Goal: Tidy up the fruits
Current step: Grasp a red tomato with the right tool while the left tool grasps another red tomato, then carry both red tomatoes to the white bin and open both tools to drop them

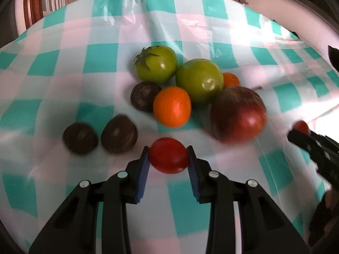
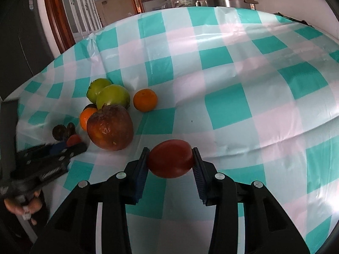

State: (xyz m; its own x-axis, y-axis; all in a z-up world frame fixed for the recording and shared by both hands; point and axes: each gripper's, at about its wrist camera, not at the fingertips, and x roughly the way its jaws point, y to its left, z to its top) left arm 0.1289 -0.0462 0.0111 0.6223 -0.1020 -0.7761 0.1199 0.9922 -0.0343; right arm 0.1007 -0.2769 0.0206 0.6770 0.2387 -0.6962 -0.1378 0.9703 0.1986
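Left tongs pinch a small red tomato at lower centre of the left wrist view, just above the checked surface. Behind it lie two green tomatoes, two oranges, a large red apple and three dark fruits, clustered mid-frame. In the right wrist view, right tongs clamp a larger red tomato at lower centre, apart from the pile at left
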